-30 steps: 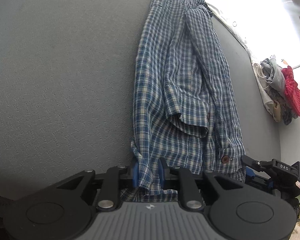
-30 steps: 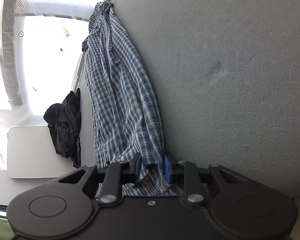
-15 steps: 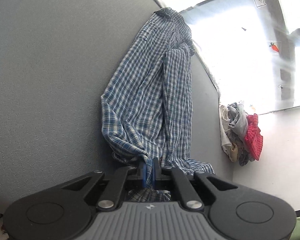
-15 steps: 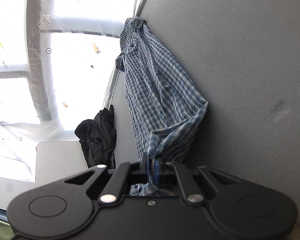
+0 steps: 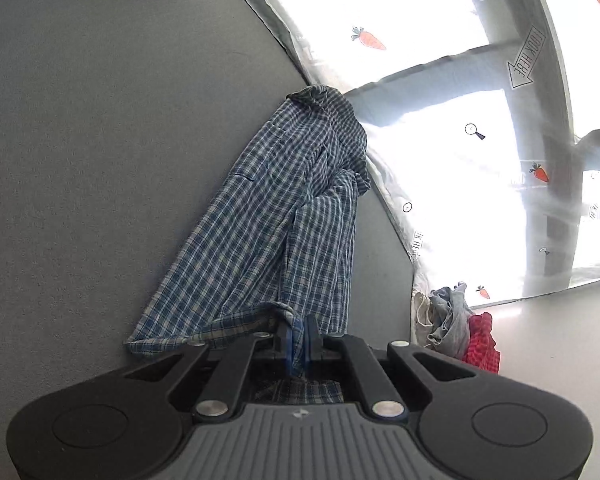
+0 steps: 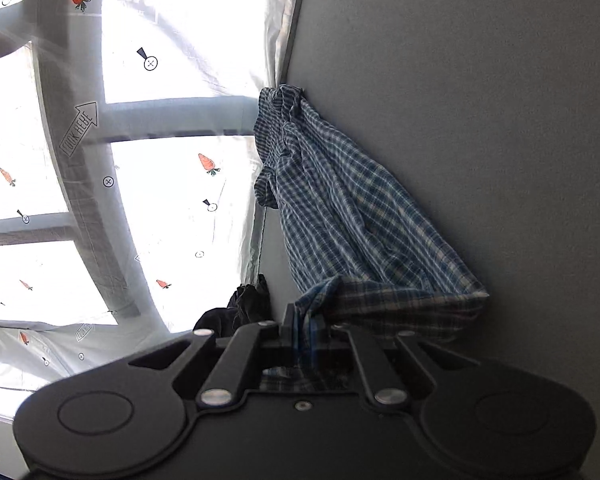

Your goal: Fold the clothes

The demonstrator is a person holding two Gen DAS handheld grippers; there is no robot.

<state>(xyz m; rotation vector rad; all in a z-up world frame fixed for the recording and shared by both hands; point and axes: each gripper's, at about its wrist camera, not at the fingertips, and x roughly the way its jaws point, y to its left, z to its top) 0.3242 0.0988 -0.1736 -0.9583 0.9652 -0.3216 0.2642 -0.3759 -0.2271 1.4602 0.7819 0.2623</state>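
A blue and white checked shirt (image 5: 268, 216) lies lengthwise on the grey table (image 5: 100, 140), its collar at the far end by the curtain. My left gripper (image 5: 299, 338) is shut on the shirt's near hem, and the cloth rises from the table into the pads. In the right wrist view the same checked shirt (image 6: 340, 208) stretches away from my right gripper (image 6: 306, 330), which is shut on the other near corner. The hem is lifted and doubles back over the shirt's lower part. Each gripper is hidden from the other's view.
A heap of grey, beige and red clothes (image 5: 456, 324) lies at the table's right end. A black garment (image 6: 240, 308) sits at the opposite end. A bright white curtain (image 6: 160, 200) with carrot prints hangs behind the far table edge (image 5: 392, 220).
Both grippers closed on the shirt's near hem, then lifted it and carried it forward toward the collar. The shirt's lower part has bunched and the views tilted up toward the curtain.
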